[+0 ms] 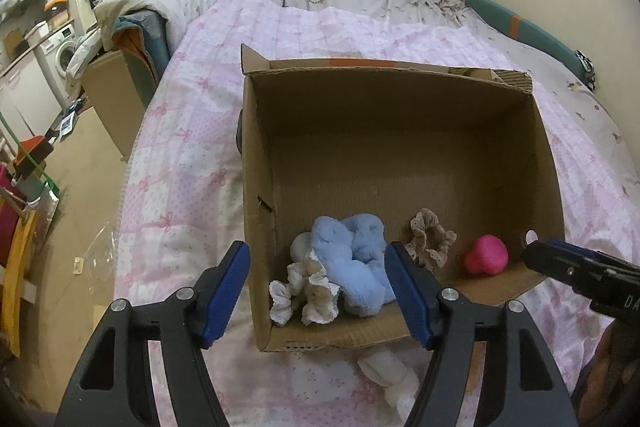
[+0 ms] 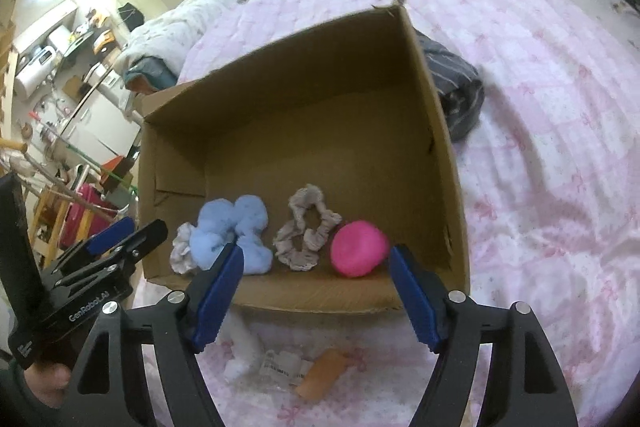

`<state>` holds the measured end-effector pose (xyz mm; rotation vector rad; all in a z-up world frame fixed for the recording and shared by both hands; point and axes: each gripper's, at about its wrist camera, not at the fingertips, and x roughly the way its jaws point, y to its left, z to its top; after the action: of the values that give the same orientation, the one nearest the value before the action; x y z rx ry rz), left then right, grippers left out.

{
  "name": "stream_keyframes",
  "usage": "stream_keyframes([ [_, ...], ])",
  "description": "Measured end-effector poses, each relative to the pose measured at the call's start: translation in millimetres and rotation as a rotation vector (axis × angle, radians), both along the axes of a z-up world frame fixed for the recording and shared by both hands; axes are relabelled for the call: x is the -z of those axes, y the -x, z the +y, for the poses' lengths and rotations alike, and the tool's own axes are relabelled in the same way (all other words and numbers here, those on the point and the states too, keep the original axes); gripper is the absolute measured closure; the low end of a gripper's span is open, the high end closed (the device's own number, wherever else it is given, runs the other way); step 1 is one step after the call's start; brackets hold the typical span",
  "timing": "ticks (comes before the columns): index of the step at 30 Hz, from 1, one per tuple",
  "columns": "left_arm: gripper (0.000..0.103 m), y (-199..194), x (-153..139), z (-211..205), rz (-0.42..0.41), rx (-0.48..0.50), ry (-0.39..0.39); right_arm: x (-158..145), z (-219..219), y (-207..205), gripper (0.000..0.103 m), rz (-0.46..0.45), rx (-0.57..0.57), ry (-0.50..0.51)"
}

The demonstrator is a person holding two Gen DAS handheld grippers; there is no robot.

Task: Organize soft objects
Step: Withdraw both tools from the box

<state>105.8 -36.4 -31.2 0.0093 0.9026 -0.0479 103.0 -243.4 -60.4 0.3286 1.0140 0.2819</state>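
Nearest the cameras, left hand-held gripper [image 1: 318, 291] and right hand-held gripper [image 2: 316, 291], both wide, holding nothing. Beyond, inside cardboard box [image 1: 400, 119] on bed [image 1: 180, 167]: blue plush [image 1: 352, 259], beige scrunchie [image 2: 306, 229], pink ball [image 2: 358, 247] along near wall.

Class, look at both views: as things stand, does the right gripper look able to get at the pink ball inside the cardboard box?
Probably yes. The right gripper is open and empty over the near wall of the open-topped cardboard box, and the pink ball lies uncovered just beyond it, beside the beige scrunchie.
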Motion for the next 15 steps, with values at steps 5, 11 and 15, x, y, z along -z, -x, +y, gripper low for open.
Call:
stream_keyframes([
  [5, 0.036, 3, -1, 2, 0.006, -0.012, 0.003, -1, -7, 1, 0.023, -0.003, 0.025, -0.011],
  [11, 0.036, 5, 2, 10, 0.026, -0.046, -0.009, -4, -8, 4, 0.023, -0.016, 0.029, -0.001],
  [15, 0.036, 8, -1, 15, 0.022, -0.069, -0.008, -8, -10, 8, 0.023, -0.029, 0.038, 0.012],
])
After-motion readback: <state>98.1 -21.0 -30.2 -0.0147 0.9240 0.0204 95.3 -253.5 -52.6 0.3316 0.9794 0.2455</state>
